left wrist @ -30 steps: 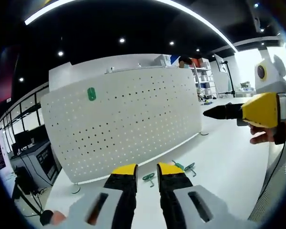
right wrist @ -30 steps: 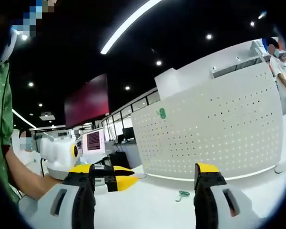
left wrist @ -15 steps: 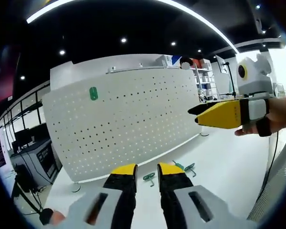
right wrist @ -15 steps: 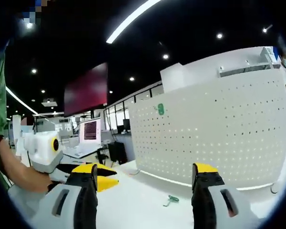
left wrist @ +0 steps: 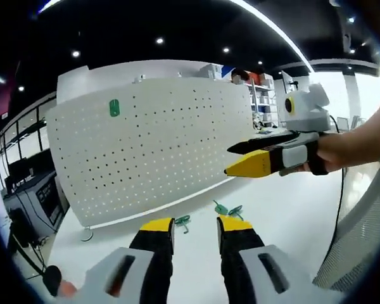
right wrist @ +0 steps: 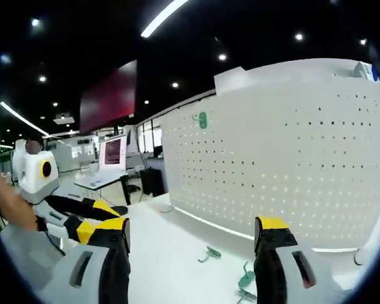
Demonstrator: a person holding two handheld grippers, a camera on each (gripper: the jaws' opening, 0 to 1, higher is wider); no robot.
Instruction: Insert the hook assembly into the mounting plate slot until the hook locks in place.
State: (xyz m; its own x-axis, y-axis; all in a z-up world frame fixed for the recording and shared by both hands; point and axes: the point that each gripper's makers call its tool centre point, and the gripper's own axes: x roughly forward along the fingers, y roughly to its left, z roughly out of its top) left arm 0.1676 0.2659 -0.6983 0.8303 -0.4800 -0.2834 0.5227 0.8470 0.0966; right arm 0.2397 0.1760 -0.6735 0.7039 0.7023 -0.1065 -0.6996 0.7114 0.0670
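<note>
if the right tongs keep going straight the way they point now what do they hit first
Probably the white pegboard standing ahead; the green hooks lie lower on the table, likely under that line. Depth is unclear.

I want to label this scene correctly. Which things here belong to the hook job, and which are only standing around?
For the job:
pegboard
green hooks on the table
green hook already on the pegboard
left gripper, right gripper

Just around:
table
monitor
shelves
</note>
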